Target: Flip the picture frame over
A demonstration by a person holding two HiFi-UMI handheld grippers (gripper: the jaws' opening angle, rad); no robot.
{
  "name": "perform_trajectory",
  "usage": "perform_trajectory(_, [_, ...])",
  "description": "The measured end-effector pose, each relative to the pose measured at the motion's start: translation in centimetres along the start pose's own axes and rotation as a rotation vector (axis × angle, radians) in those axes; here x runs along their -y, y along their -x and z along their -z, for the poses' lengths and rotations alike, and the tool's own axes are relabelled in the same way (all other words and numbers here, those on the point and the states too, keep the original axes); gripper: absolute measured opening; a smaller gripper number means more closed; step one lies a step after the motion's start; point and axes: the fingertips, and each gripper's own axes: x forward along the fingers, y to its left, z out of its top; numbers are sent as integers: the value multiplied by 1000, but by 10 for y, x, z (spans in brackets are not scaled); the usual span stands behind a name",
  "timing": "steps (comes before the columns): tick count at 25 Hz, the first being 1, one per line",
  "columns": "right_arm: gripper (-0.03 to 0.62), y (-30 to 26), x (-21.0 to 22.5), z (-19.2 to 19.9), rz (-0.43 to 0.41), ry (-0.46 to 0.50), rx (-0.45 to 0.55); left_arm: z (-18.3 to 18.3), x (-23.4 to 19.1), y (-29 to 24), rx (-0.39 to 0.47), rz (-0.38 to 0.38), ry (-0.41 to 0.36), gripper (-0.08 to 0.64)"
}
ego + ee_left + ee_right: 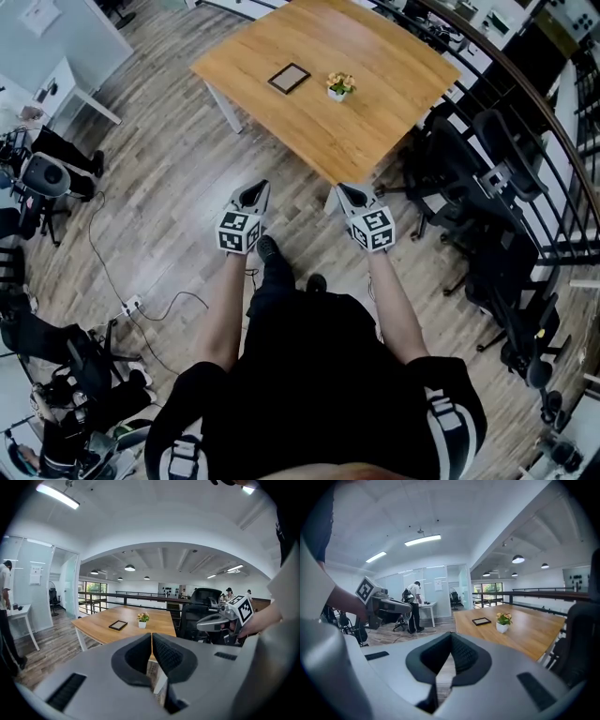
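1. None of the flip is done yet. The picture frame (289, 78) lies flat and untouched on the worktop (375, 131), well ahead of both tongs. The potted flowers (339, 86) stand beside it, on your right tongs' side.
2. Your left tongs (255, 192) and right tongs (344, 193) are both clenched on nothing.
3. You hold them side by side with your forearms out in front and the tips dipped a little, short of the worktop's near corner.
4. By my judgement, the approach, the grasp and the turn all remain.
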Motion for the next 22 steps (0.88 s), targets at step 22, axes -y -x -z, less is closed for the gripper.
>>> perform_trajectory(22, [8,-105,9,-23,106,-62,-50,-23,-112,-48,-24,85,-19,26])
